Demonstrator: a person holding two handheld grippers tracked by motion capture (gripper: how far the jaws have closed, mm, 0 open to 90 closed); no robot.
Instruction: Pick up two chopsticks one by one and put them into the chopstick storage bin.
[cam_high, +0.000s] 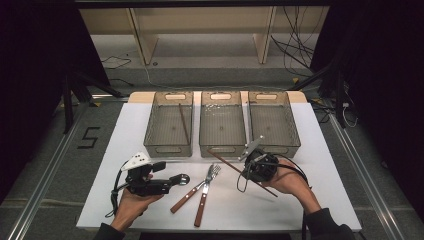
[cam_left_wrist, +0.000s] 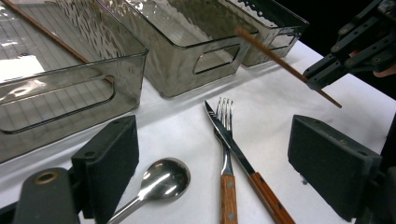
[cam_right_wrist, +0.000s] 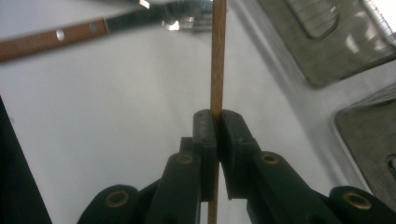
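A white table (cam_high: 150, 210) is standing in a dim room, with dark floor around it and pale wooden shelving behind. Three smoky, see-through plastic bins are sitting side by side along its far edge. The left bin (cam_high: 169, 124) is holding a thin brown wooden chopstick (cam_high: 183, 122) that is lying lengthwise, leaning toward the bin's right wall. The middle bin (cam_high: 223, 123) and the right bin (cam_high: 274, 121) are showing nothing inside beyond their ribbed floors.

In front of the bins, a steel spoon (cam_high: 180, 179), a steel fork with a reddish wooden handle (cam_high: 206, 192) and a steel knife with a matching handle (cam_high: 186, 197) are lying on the white surface; the fork and knife are crossing near their metal ends.

The right gripper (cam_high: 248, 167), held in the person's right hand, is pinching a second thin brown wooden chopstick (cam_high: 227, 163) between its black jaws, which are clenched tight on the stick a little past its middle. This chopstick is slim, straight and plain, a warm brown along its whole length. It is hovering above the table just in front of the middle bin. Its long axis is running diagonally in the high view: one end is pointing up-left toward the middle bin's near wall, the other down-right toward the person's right wrist.

The left gripper (cam_high: 175, 182), held in the left hand, is resting near the spoon with its jaws spread wide, the spoon's bowl lying between them untouched.
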